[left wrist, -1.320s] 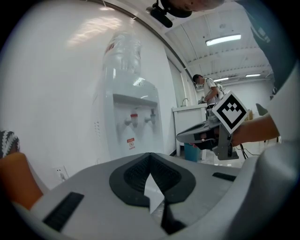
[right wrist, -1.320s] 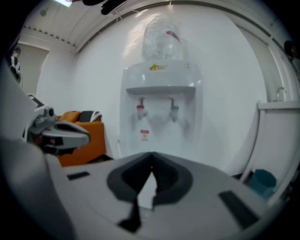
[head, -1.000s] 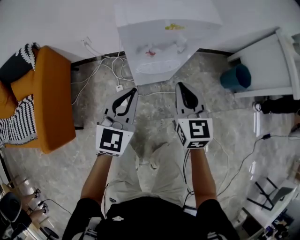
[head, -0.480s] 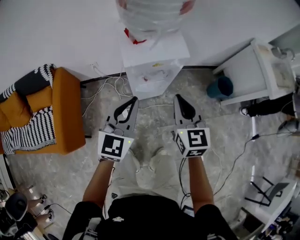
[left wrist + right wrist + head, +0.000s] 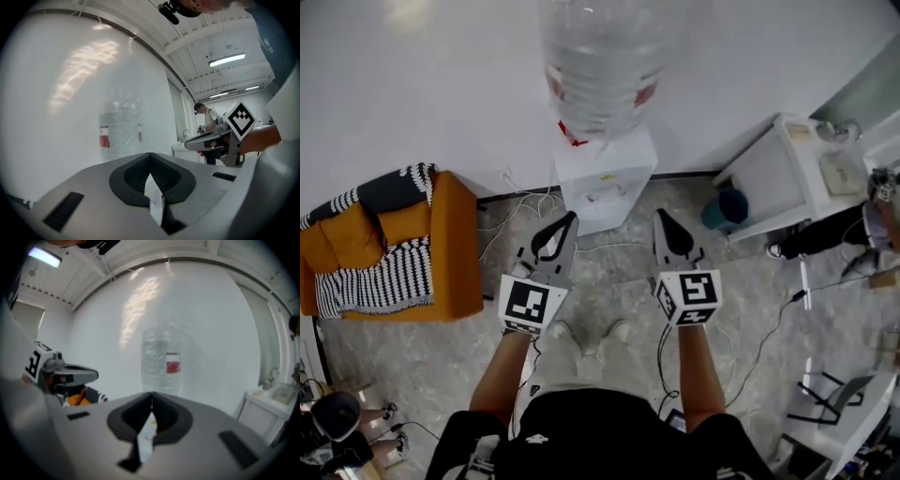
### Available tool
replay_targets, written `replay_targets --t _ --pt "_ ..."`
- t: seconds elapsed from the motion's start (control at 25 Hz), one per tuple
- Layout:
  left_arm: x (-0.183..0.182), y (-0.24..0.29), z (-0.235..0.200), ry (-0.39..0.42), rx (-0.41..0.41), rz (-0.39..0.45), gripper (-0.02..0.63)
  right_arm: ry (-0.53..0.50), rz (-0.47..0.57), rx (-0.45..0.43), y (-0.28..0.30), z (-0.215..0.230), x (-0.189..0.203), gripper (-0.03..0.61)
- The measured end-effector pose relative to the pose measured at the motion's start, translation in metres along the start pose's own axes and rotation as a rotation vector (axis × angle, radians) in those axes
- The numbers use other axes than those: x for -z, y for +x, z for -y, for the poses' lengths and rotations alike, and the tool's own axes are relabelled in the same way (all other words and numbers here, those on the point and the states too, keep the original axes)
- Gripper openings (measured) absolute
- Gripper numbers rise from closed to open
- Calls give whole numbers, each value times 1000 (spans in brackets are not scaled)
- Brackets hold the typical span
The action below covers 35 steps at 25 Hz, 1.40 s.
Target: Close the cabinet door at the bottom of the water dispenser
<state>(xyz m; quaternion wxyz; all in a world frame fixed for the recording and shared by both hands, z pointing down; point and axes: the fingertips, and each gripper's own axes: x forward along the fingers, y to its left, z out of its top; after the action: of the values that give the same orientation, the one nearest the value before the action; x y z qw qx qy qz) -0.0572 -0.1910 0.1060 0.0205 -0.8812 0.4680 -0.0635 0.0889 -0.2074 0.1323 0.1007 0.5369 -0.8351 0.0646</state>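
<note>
The dispenser (image 5: pixel 605 155) stands against the white wall (image 5: pixel 422 84), straight ahead of the person, with a clear bottle (image 5: pixel 600 56) upside down on top. Its door (image 5: pixel 601 221) is low on the front, facing the person; it looks flush with the body, though the steep view from above leaves that uncertain.

The left gripper (image 5: pixel 570 219) and right gripper (image 5: pixel 660 217) are held side by side, short of the dispenser and touching nothing. In the left gripper view the tips meet with nothing between them; in the right gripper view the jaws are likewise pressed together and empty. Each view looks past its closed tips to the bottle with its red label; each also shows the other gripper off to the side.

An orange sofa (image 5: pixel 455 244) with a striped blanket (image 5: pixel 380 277) sits to the left; white cables (image 5: pixel 520 214) trail over the stone floor (image 5: pixel 600 295) beside the dispenser. To the right, a blue bin (image 5: pixel 727 208) stands against a white table (image 5: pixel 773 173).
</note>
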Motion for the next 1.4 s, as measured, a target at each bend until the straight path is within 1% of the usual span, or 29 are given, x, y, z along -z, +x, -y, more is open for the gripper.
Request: replay_targets --t 0.2,0.36,0.52,0.6,0.96,1.16,1.4 --pt "-40 -15 4 19 -6 28 8 -29 45 10 -21 -7 -37 35" --pt "-58 -27 12 23 0 39 8 -39 74 6 -32 -16 -59 35" --pt "-71 -36 12 -16 -23 53 8 -30 100 2 -44 -22 -74 35" --pt "-78 -39 13 -21 -21 65 8 -27 108 -6 -49 -25 -80 35" --pt "-116 -62 21 35 -24 116 8 -32 144 -25 -78 -29 -103 35" --pt "-121 -77 23 47 -31 126 8 -22 170 -26 -90 -33 -110 35" --pt "-126 -82 26 44 -25 141 8 -22 179 -20 -96 -33 -108 35"
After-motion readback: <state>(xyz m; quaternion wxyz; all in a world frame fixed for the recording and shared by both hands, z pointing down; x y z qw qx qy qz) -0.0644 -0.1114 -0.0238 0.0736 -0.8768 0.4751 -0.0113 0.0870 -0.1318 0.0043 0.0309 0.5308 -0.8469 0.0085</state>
